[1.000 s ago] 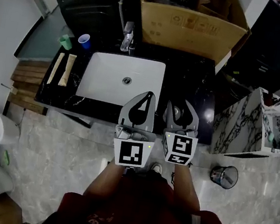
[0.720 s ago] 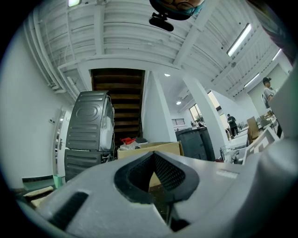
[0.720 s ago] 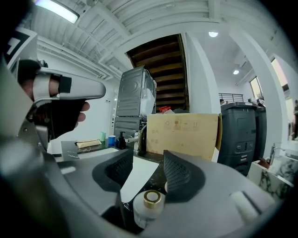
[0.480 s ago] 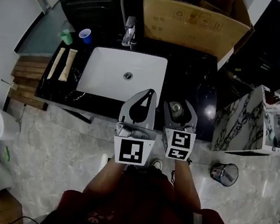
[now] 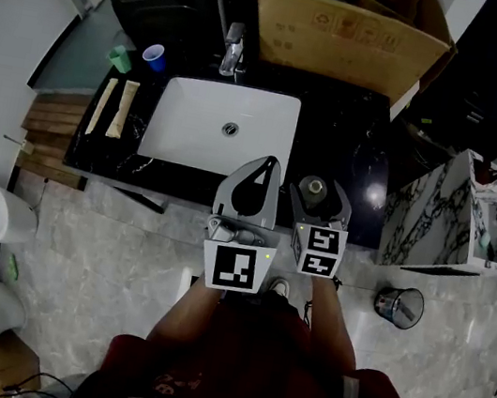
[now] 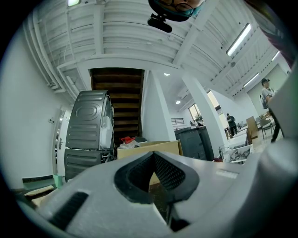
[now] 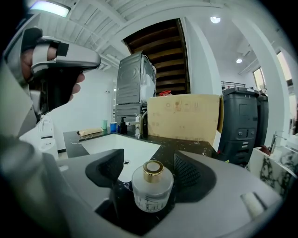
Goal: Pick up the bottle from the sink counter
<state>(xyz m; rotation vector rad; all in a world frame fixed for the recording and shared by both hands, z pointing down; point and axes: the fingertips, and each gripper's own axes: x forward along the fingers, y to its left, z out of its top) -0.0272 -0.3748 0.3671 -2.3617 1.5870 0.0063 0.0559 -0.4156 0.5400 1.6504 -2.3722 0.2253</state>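
Observation:
A small frosted-glass bottle [image 7: 152, 189] with a gold cap stands on the black sink counter [image 5: 357, 151], to the right of the basin. My right gripper [image 7: 149, 166] is low over the counter. Its jaws have just been opening and stand either side of the bottle without pressing on it. From the head view, the bottle [image 5: 314, 191] sits between the right gripper's [image 5: 317, 196] two fingers. My left gripper [image 5: 268, 164] hovers beside it over the counter's front edge, shut and empty. In the left gripper view, the left gripper [image 6: 154, 170] points slightly upward at the room.
A white basin [image 5: 194, 127] with a faucet [image 5: 232, 49] fills the counter's middle. A cardboard box [image 5: 350, 30] stands behind it. A blue cup [image 5: 153, 56], a green cup [image 5: 119, 58] and two tubes [image 5: 112, 109] lie at the left. A marble-patterned cabinet [image 5: 426, 220] stands at the right.
The right gripper has sunk toward the counter and its jaws have spread wider, so the bottle now shows plainly between them. The left gripper has stayed put.

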